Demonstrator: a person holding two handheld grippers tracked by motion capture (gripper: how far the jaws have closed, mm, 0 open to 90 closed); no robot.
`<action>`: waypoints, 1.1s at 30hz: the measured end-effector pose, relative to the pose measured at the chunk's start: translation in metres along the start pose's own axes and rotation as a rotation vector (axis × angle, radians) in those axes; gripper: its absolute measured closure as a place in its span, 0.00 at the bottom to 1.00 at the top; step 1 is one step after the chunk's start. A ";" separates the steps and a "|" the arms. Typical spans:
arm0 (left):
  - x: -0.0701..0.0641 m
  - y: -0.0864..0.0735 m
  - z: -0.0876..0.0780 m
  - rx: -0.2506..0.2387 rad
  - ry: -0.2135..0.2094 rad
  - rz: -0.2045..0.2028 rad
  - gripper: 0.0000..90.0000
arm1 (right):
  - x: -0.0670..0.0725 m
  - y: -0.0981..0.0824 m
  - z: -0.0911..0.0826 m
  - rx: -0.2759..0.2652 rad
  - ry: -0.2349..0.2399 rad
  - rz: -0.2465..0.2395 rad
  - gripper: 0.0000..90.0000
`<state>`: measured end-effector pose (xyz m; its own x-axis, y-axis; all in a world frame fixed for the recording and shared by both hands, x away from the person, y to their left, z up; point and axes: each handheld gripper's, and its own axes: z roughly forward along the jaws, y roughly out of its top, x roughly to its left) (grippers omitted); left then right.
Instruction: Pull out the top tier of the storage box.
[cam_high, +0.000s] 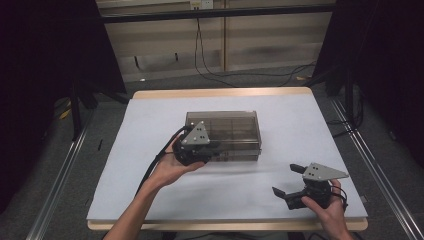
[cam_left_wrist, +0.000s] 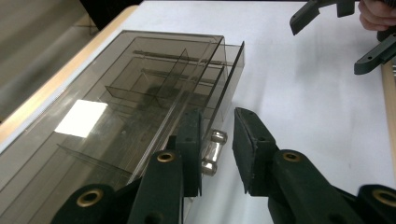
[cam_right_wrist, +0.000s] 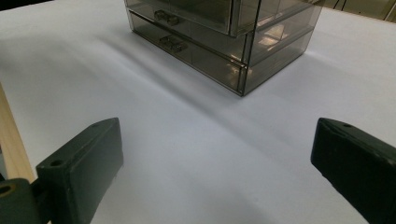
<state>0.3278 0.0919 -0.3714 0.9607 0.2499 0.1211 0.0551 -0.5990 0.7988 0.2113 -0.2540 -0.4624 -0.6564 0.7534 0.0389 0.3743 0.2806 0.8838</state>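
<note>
While your left gripper hangs at drawer box mid-table, jaws narrowed, straddling top drawer's metal handle, not pinching. Handle runs along jaw gap. Right gripper, near front-right corner, spread wide, empty.

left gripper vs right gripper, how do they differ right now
The left gripper is at the front of the smoky clear drawer box, its jaws narrowed around a drawer's silver handle; the right gripper hangs apart from the box over bare white table cover. The left jaws stand close together; the right jaws are spread wide with nothing between them. Both are black, two-jawed and hand-held, each topped by a grey plate.
</note>
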 end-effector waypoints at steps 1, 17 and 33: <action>0.003 0.000 0.000 0.000 -0.021 -0.006 0.80 | 0.000 0.000 0.000 0.000 0.000 0.000 0.03; 0.027 -0.005 0.015 0.149 -0.146 0.012 0.60 | 0.001 0.000 0.000 0.004 0.005 0.003 0.03; 0.022 -0.005 0.035 0.235 -0.120 0.053 0.64 | 0.000 0.000 0.001 0.006 0.007 0.003 0.03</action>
<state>0.3580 0.0735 -0.3932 0.9885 0.1300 0.0767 0.0525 -0.7725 0.6328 0.2121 -0.2535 -0.4628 -0.6594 0.7505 0.0450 0.3805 0.2815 0.8809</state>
